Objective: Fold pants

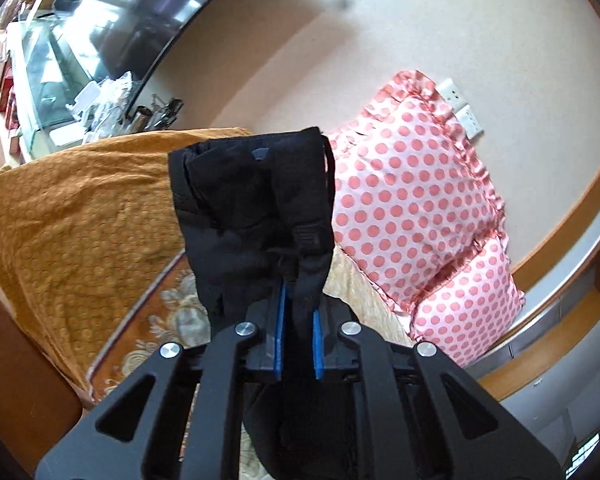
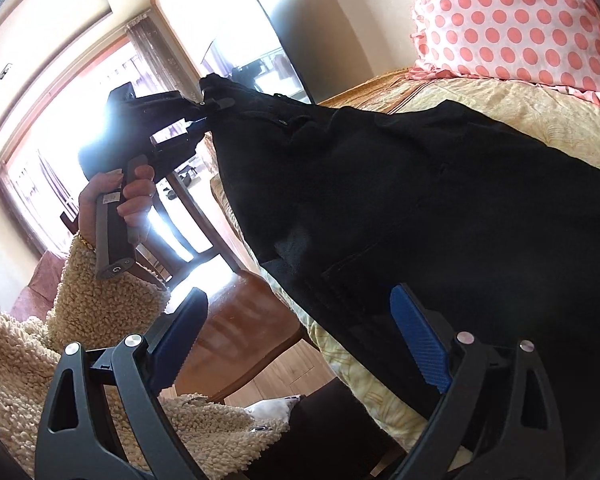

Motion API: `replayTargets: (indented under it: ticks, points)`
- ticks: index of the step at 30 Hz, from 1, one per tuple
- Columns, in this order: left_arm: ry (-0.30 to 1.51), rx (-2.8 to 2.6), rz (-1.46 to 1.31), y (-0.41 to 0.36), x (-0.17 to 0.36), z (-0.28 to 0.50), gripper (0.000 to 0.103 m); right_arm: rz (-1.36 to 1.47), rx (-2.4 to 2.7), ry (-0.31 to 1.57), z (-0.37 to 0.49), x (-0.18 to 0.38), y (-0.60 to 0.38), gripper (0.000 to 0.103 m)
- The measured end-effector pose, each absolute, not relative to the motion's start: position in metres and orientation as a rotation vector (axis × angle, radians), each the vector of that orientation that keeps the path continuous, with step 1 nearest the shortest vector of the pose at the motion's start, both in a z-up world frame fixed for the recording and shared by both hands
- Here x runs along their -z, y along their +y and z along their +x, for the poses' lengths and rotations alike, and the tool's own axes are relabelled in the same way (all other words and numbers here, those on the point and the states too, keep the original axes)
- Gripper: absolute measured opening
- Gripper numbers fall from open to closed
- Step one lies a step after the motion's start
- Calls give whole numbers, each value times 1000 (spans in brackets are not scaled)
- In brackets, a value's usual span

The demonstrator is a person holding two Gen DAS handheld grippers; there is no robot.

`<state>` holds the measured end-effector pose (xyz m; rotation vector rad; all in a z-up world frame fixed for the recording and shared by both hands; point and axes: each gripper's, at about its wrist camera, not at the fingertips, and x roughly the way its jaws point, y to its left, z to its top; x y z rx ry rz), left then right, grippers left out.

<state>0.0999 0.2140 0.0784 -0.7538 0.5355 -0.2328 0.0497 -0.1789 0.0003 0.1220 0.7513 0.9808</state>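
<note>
Black, soft fabric fills both views: the pants [image 2: 400, 200] stretch in a long band from the bed [image 2: 520, 96], where their far part lies on the pale yellow quilted cover, up and away from the bed to the left tool [image 2: 198, 120], which holds one end in the air beside the bed. The long axis thus runs slantwise from the bed surface to that raised tool. In the left wrist view the left tool [image 1: 298, 320] has its blue ribbed pads drawn close on a bunched edge of the pants [image 1: 256, 216], which rise beyond the fingertips as a crumpled, folded mass with a belt loop and a cord showing.

The person's left hand [image 2: 130, 196] grips the handle of the left tool, the wrist in a cream fleecy sleeve [image 2: 100, 304], the tool pointing towards the bed.

The right tool [image 2: 300, 344] is spread wide, its blue pads well apart; the one nearer the bed is just beside the lower edge of the pants, and whether it touches cannot be told.

A pink pillow [image 1: 412, 208] with coral dots and a frilled edge rests at the head of the bed, and an orange embossed blanket [image 1: 84, 204] lies on the bed beside the pants.
</note>
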Motion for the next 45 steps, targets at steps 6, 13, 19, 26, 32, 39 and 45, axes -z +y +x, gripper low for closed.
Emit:
replayTargets:
  ticks: [6,13,19,26,32,39,45]
  points:
    - [540,320,-691,180,-90,105,9,177,-912,723,46,-3,-212,95]
    - [552,480,-564,119,-112,111,9,265,-824,688,45,-5,-252,95]
    - [568,668,-490,57,-124,108,9,337,-729,658,39,-4,-291,95]
    - [665,963,-369,-52,-112,93,9,413,-541,598,10,-6,-357,95]
    - [898,1083,-28,-163,-44,66,9,474,-316,560,-21,-3,-427,99]
    - [965,1087,-84,-159,-23,74,12,547,-263,509,-31,-6,-464,99]
    - [920,1158,-145,-127,-38,61,86,518,-309,445,-22,-26,-452,98]
